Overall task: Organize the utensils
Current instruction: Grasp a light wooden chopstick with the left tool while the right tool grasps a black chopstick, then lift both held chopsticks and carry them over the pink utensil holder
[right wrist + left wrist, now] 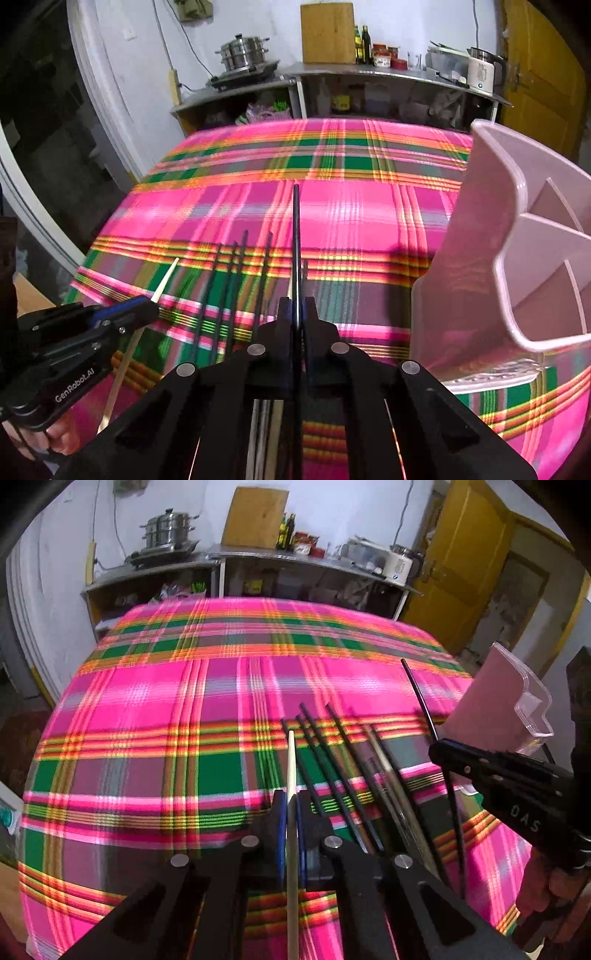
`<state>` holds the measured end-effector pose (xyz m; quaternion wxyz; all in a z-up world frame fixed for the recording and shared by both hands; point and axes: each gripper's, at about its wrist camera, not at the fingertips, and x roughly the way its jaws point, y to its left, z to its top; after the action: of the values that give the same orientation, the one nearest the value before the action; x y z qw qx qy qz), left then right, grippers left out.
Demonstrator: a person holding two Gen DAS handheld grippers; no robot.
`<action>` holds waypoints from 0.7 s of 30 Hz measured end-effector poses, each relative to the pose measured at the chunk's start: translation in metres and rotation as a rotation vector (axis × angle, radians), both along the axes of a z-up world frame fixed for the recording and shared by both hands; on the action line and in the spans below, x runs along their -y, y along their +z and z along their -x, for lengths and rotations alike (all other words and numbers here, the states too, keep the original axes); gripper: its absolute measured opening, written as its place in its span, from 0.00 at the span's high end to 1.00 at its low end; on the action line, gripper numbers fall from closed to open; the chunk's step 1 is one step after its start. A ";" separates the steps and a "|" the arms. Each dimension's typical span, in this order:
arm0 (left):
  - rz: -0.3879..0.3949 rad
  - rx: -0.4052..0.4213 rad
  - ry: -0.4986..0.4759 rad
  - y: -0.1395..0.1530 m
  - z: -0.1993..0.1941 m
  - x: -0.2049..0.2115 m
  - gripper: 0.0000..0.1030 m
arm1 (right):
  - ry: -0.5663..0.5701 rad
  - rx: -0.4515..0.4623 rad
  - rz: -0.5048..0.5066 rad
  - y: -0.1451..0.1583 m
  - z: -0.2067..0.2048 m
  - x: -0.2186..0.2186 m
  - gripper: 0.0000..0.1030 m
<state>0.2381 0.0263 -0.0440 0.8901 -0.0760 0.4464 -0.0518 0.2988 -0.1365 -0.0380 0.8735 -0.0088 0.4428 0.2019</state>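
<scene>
Grippers both clamped, we note: left gripper (pixel 291 805) on a pale chopstick (pixel 291 760), right gripper (pixel 296 314) on a black chopstick (pixel 296 236), pink holder (pixel 517 258) to its right.

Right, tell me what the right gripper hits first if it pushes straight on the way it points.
Probably the plaid tablecloth. The right gripper, jaws shut on a black chopstick, points down at open cloth; the pink utensil holder stands off to its right. Depth is hard to judge.
</scene>
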 end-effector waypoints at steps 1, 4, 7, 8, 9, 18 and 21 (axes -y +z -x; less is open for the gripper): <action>0.001 0.009 -0.004 0.005 0.001 0.000 0.95 | 0.000 0.005 -0.004 0.003 0.003 0.002 0.94; 0.011 0.038 -0.013 0.022 0.007 0.000 0.95 | -0.001 0.026 -0.025 0.016 0.011 0.008 0.94; 0.024 0.064 -0.018 0.039 0.014 -0.001 0.95 | -0.006 0.047 -0.050 0.031 0.019 0.016 0.94; 0.027 0.072 -0.020 0.044 0.016 -0.002 0.95 | -0.005 0.053 -0.055 0.035 0.024 0.016 0.94; 0.034 0.082 -0.022 0.050 0.019 -0.002 0.95 | -0.005 0.062 -0.061 0.040 0.027 0.018 0.94; 0.089 0.140 -0.040 0.085 0.041 0.000 0.95 | -0.018 0.120 -0.092 0.068 0.051 0.030 0.94; 0.122 0.136 -0.041 0.087 0.045 0.001 0.95 | -0.018 0.129 -0.098 0.072 0.057 0.032 0.94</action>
<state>0.1931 0.0256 0.0432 0.9109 -0.1171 0.3822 -0.1021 0.2421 -0.1690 0.0341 0.9014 0.0250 0.3751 0.2146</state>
